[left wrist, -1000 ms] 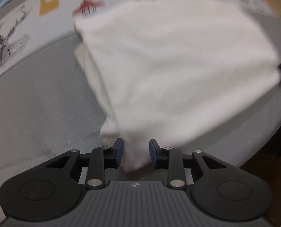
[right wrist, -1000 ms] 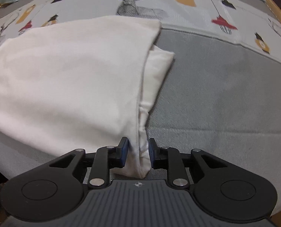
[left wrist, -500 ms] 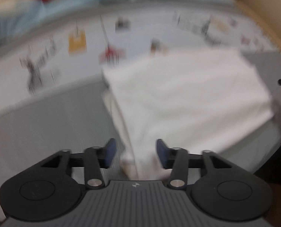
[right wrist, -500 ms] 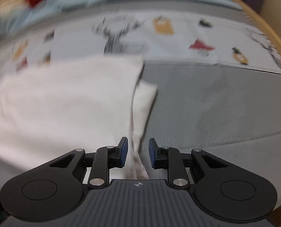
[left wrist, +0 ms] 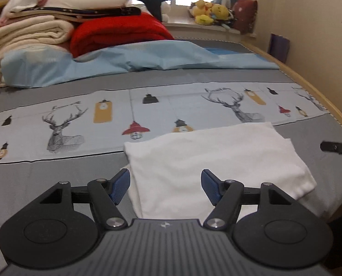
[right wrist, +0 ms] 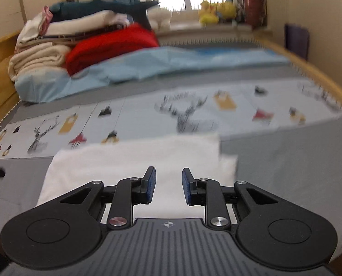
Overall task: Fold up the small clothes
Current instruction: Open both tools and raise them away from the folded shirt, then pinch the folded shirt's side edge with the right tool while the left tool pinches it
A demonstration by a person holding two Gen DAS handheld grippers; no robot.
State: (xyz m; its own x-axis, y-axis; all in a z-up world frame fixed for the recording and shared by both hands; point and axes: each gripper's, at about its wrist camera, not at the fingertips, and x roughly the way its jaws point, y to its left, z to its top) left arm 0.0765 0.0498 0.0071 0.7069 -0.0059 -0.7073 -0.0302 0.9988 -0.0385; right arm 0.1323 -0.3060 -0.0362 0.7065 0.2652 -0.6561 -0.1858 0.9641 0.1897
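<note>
A folded white garment (left wrist: 216, 161) lies flat on the grey bed cover near the bed's front edge; it also shows in the right wrist view (right wrist: 136, 163). My left gripper (left wrist: 165, 187) is open and empty, raised above the garment's near left part. My right gripper (right wrist: 168, 187) is open and empty, above the garment's near edge. A tip of the right gripper shows at the right edge of the left wrist view (left wrist: 336, 148).
A printed deer-and-lamp sheet (left wrist: 79, 117) runs across the bed behind the garment. Further back lie a light blue sheet (left wrist: 148, 59), a red blanket (left wrist: 118, 32) and a stack of folded cream blankets (left wrist: 30, 34). Plush toys (left wrist: 210, 11) sit on the windowsill. The wooden bed frame (left wrist: 308, 85) curves along the right.
Both grippers let go of the garment's edge, opened, and pulled back and up. The garment now lies folded on the bed and the room behind has come into view.
</note>
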